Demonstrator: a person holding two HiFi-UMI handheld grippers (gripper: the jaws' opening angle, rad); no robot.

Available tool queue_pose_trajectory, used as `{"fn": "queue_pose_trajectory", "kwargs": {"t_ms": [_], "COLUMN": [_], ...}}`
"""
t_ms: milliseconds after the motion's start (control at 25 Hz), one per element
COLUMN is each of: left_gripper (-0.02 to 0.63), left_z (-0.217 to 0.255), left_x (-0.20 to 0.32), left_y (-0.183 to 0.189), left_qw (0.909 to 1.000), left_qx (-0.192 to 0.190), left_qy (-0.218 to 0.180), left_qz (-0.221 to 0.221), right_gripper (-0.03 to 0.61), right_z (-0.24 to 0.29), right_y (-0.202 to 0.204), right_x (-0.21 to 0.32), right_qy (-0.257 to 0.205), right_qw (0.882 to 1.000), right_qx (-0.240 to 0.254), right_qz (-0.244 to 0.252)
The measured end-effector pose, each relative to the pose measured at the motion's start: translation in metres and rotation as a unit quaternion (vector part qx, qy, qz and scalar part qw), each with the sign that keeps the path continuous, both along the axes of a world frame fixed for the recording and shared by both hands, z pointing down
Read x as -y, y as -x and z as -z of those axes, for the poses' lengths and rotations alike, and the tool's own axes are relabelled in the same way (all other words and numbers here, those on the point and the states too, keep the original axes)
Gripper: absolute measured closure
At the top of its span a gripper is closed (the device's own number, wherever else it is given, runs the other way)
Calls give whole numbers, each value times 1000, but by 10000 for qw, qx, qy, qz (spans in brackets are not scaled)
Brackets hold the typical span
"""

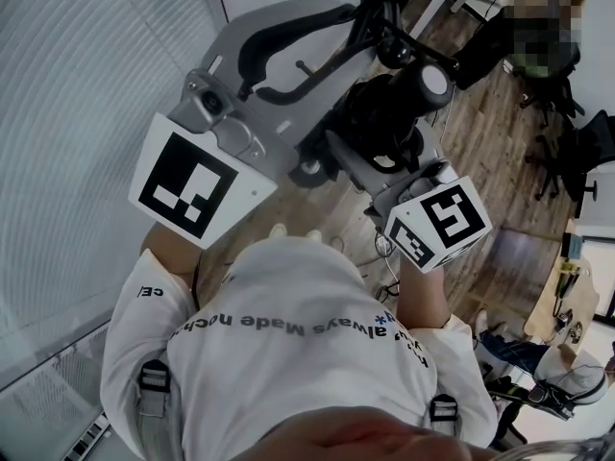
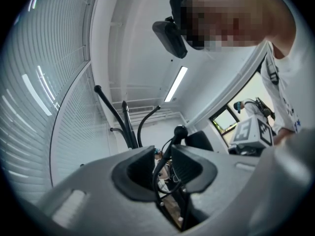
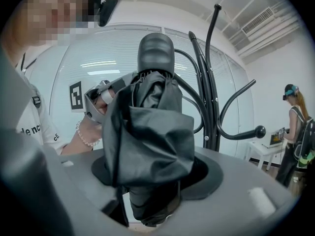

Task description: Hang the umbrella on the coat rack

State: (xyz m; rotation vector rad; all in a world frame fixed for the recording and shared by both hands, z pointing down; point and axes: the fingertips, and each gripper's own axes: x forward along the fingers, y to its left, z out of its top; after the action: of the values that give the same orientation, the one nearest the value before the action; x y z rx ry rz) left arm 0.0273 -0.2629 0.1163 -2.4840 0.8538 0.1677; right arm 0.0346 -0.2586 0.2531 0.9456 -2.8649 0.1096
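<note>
A folded black umbrella (image 3: pixel 147 132) stands upright in my right gripper (image 3: pixel 155 175), whose jaws are shut on its bunched fabric; its rounded handle (image 3: pixel 156 53) points up. In the head view the umbrella (image 1: pixel 399 109) lies just ahead of the right marker cube. The black coat rack (image 3: pixel 210 82) rises right behind it, with a ball-tipped hook (image 3: pixel 260 131) reaching right. My left gripper (image 2: pixel 162 157) sits left of the umbrella, its jaws close together. A thin black strand (image 2: pixel 158 181) runs up between them toward a ball tip (image 2: pixel 179 130). Whether the pads pinch it is unclear.
Window blinds (image 1: pixel 77 113) fill the left side close to my left gripper. Behind the rack a person with a backpack (image 3: pixel 294 127) stands by a white table (image 3: pixel 266 149). Dark chairs (image 1: pixel 577 152) and another person (image 1: pixel 567 368) occupy the wooden floor (image 1: pixel 480 142) to the right.
</note>
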Motion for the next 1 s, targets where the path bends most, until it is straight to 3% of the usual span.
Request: {"fn": "queue_pose_trajectory", "kwargs": {"t_ms": [360, 1000], "left_gripper": [514, 517], "left_z": [-28, -87], "left_x": [21, 27], "left_y": [-6, 11], "left_qw": [9989, 9895], "left_qx": [-10, -340], "left_qy": [473, 1402], "left_qz": [51, 122], "right_gripper": [291, 290], "right_z": [-22, -75], "right_y": [-10, -5], "right_x": [31, 57], "right_qy": [149, 375], "right_qw": [9990, 9953], "right_qx": [-155, -621], "right_qz": [-390, -648]}}
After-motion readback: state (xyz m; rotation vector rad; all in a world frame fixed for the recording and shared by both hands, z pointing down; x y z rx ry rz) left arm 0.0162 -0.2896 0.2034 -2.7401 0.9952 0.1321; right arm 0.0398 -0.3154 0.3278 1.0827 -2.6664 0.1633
